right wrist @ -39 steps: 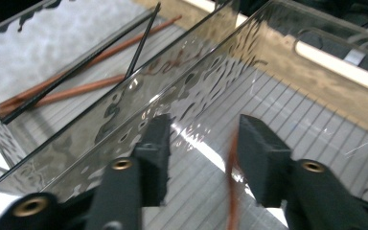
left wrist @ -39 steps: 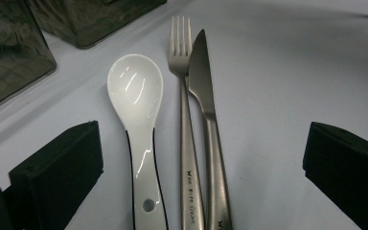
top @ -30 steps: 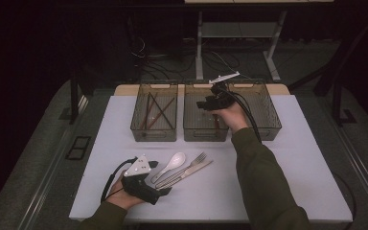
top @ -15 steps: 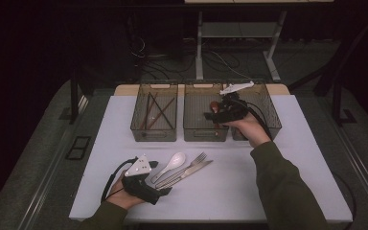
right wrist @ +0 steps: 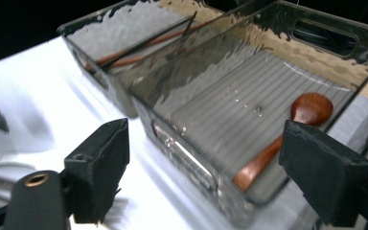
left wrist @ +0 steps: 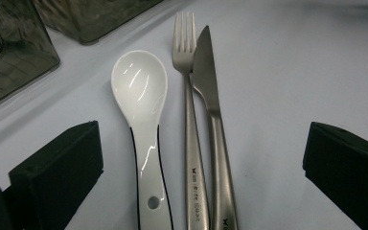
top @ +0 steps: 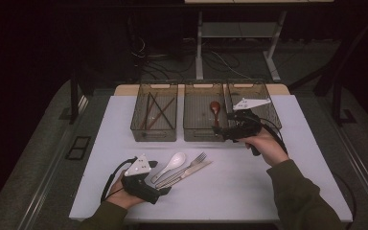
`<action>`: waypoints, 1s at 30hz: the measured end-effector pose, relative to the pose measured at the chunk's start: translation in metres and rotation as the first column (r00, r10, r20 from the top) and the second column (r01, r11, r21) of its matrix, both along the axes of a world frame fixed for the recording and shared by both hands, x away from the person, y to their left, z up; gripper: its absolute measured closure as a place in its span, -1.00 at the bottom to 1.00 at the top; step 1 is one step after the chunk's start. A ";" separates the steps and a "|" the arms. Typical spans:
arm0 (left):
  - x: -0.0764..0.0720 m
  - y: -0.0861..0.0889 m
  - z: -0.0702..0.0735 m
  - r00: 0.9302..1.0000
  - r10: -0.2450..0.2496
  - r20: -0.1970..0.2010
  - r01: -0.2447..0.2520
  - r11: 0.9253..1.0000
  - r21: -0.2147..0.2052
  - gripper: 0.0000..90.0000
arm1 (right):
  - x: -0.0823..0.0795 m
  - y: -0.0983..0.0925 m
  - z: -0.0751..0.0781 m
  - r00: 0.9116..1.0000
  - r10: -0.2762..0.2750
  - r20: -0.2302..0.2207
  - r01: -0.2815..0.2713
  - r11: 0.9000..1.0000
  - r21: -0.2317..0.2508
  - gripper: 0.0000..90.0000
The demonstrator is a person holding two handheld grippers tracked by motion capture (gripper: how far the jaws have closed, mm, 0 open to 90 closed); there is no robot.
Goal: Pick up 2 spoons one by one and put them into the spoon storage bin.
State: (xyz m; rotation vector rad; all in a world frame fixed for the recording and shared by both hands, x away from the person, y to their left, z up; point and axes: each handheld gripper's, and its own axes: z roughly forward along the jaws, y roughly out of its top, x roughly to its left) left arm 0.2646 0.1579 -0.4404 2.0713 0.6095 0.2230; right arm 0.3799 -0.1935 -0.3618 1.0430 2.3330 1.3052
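A white ceramic spoon [left wrist: 141, 105], a metal fork [left wrist: 187, 96] and a metal knife [left wrist: 210, 96] lie side by side on the white table [top: 249, 187]. My left gripper [left wrist: 199, 187] rests on the table, open, with one jaw on each side of their handles and touching none of them; it sits at the near left [top: 159, 178] in the high view. A brown wooden spoon [right wrist: 287, 134] lies in the middle clear bin [top: 191, 125]. My right gripper [top: 219, 133] hovers at that bin's near right corner; its jaws have just been opening and hold nothing.
Three clear bins stand in a row at the back of the table. The left bin [top: 139, 125] holds brown chopsticks [top: 154, 112]. The right bin [top: 268, 103] is partly covered by my right hand. Dark floor and table legs lie beyond.
My right gripper has drawn back from over the middle bin toward the near side and a little to the right, its jaws wider apart. The wooden spoon now shows in the bin. The left hand has kept still.
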 end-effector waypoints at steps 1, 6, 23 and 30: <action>0.000 0.000 0.000 1.000 0.000 0.001 0.000 1.000 -0.001 -1.00 | -0.004 -0.002 -0.002 1.000 0.001 0.009 -0.001 1.000 -0.001 -0.60; 0.000 0.000 0.000 1.000 -0.002 0.000 0.002 1.000 0.003 -1.00 | -0.021 -0.014 -0.010 1.000 -0.005 0.021 0.005 1.000 0.029 -0.60; 0.000 0.001 0.001 1.000 -0.004 0.005 0.004 1.000 0.010 -1.00 | -0.074 -0.057 -0.051 1.000 -0.020 0.019 0.019 0.999 0.045 -0.60; 0.000 0.001 0.000 1.000 -0.008 0.004 0.008 1.000 0.019 -1.00 | -0.096 -0.074 -0.059 1.000 -0.028 0.015 0.027 0.998 0.052 -0.60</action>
